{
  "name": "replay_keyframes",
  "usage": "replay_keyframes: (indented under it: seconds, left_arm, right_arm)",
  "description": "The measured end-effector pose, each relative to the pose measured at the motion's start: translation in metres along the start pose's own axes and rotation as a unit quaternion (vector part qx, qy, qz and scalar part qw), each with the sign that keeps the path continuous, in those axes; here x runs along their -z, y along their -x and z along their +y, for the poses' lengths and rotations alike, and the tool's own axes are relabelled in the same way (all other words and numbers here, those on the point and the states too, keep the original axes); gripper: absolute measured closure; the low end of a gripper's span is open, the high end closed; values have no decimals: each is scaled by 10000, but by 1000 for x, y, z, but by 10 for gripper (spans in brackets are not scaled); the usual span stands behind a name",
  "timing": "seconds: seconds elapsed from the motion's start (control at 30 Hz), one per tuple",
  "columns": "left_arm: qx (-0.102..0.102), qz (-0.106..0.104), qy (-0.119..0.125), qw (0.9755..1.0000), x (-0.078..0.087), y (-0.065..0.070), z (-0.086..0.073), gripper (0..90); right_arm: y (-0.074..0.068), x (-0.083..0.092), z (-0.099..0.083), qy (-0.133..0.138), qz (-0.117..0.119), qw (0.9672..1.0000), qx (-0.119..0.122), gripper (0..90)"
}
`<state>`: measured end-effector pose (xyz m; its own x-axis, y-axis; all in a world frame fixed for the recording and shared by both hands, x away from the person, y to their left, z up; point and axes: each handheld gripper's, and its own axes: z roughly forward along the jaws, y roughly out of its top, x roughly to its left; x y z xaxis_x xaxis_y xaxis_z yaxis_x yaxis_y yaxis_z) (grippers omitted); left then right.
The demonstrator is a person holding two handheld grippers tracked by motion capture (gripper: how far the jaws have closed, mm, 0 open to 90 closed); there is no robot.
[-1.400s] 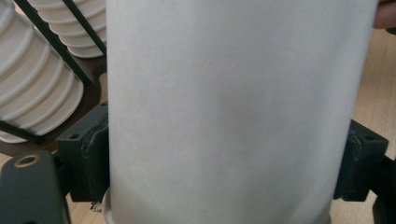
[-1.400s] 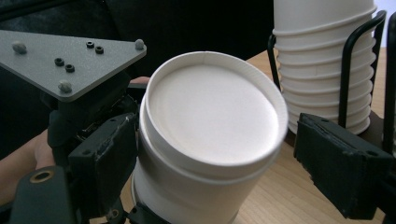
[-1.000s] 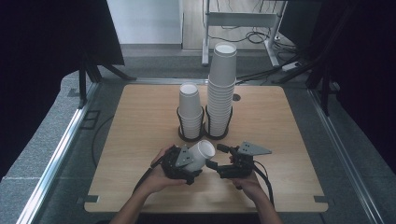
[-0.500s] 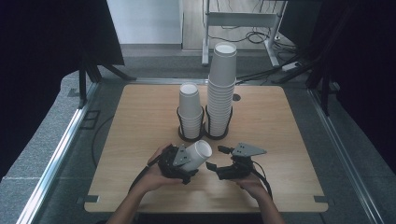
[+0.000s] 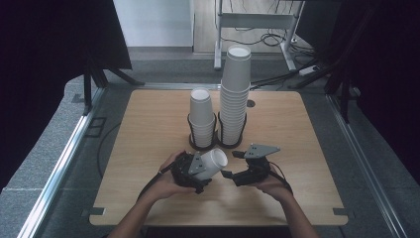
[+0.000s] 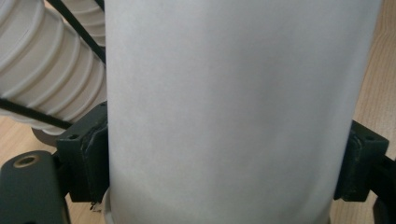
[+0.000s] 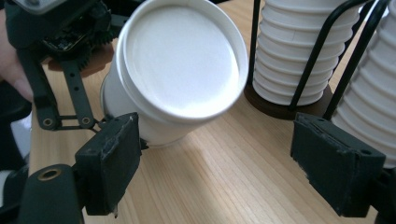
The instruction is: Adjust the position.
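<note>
Two jaws of the left gripper [image 5: 204,168] clamp a white paper cup [image 5: 213,161] by its sides. Just beside the cup, the right gripper [image 7: 233,168] has been closing, its jaws apart and holding nothing.

High view: up above the near edge of the bench [image 5: 148,124], looking forward and down, far enough back to take in the whole top. Left tongs view: jammed right up against a paper cup [image 6: 233,107]. Right tongs view: low over the wood, close, facing that same cup [image 7: 182,60] and the wire racks [image 7: 308,70], also seen from above.
</note>
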<state>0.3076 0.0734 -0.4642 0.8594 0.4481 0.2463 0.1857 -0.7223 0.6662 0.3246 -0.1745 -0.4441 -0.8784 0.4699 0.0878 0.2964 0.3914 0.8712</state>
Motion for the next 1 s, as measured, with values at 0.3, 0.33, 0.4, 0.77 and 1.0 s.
replay_keyframes:
  seconds: [0.3,0.33,0.4,0.77,1.0]
  left_arm:
    - [-152,69,-3,9999,5,1,8,126]
    - [-167,78,-14,9998,5,1,9,126]
    - [-220,91,-6,9997,5,1,11,125]
    - [-453,218,-109,9987,4,1,20,126]
    - [-558,294,-156,9979,1,1,21,125]
  right_arm:
    - [3,13,25,-659,286,9967,386,182]
    - [4,13,27,-781,322,9955,438,179]
    - [4,12,35,-1154,370,9912,539,176]
    - [7,-1,55,-1986,504,9743,938,191]
    - [5,-12,68,-2476,699,9607,1039,188]
